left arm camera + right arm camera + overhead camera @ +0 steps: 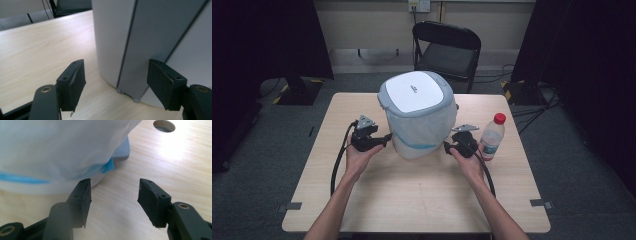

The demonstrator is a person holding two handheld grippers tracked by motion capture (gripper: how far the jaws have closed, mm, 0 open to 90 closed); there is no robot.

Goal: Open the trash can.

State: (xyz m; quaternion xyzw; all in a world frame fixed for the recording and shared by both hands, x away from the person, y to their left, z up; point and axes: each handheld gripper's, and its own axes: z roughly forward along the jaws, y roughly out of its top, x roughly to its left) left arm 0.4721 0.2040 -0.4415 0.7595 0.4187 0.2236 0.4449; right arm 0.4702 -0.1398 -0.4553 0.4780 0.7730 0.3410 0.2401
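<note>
We hold both grippers spread wide and empty: left gripper [384, 139] at nine o'clock of the bin [419, 115], right gripper [447, 146] at four. The bin stands mid-table [412, 195], rigid and probably light; its liner looks soft and slippery, so grip the rim.

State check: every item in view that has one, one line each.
Bin: upright on the table, lid shut, white bag liner hanging over its sides.
Water bottle: upright, red cap on, right of the bin.
Left hand-held gripper: open, by the bin's left side, holding nothing.
Right hand-held gripper: open, low by the bin's right side, holding nothing.
Folding chair: unfolded, unoccupied, behind the table.
</note>
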